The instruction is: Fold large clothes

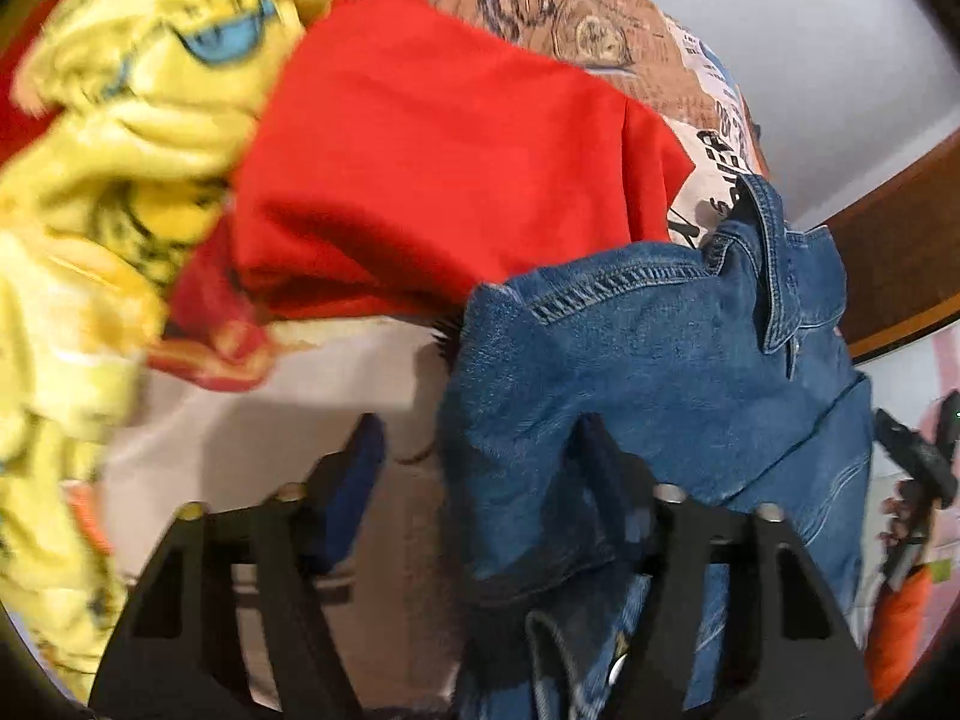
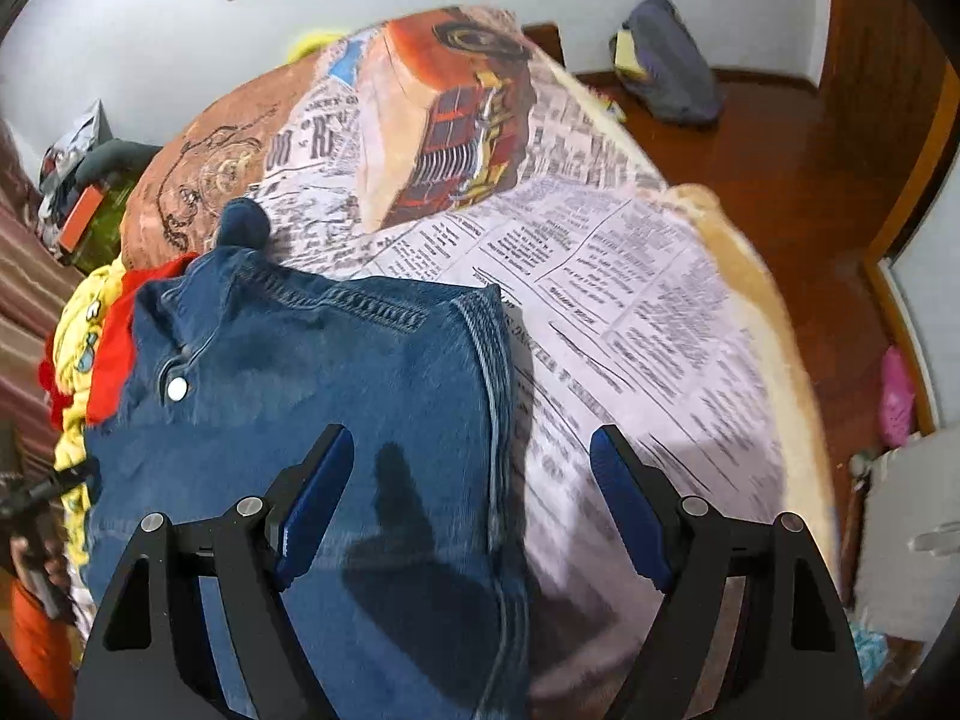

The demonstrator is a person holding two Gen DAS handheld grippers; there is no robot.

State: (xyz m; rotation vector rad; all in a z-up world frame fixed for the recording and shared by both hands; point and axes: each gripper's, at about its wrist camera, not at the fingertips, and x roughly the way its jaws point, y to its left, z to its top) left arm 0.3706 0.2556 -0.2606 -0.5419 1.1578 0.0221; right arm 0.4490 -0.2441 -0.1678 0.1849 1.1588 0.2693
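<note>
Denim is what I am working with: a pair of blue jeans (image 2: 312, 372) lying on the bed, on a newspaper-print bedspread (image 2: 630, 300), waistband end away from me, with the metal button (image 2: 177, 389) showing near the fly. I judge the cloth heavy and fairly stiff for fabric; it should hold a crease and not slide about, but thick seams will resist a thin pinch. The side seam and waistband look like the firmest places to take hold.

My right gripper (image 2: 471, 510) hangs over the jeans' right edge with its jaws spread, nothing pressed between the blue pads; the seam runs below the gap. My left gripper (image 1: 480, 498) straddles the jeans' left edge, one finger over denim, the other over bare bedspread. Its jaws stand apart and I see no pinch on the cloth.

Beside the jeans sit a red garment (image 1: 432, 150) and a crumpled yellow printed one (image 1: 120, 138), touching each other. No basket or box shows.
</note>
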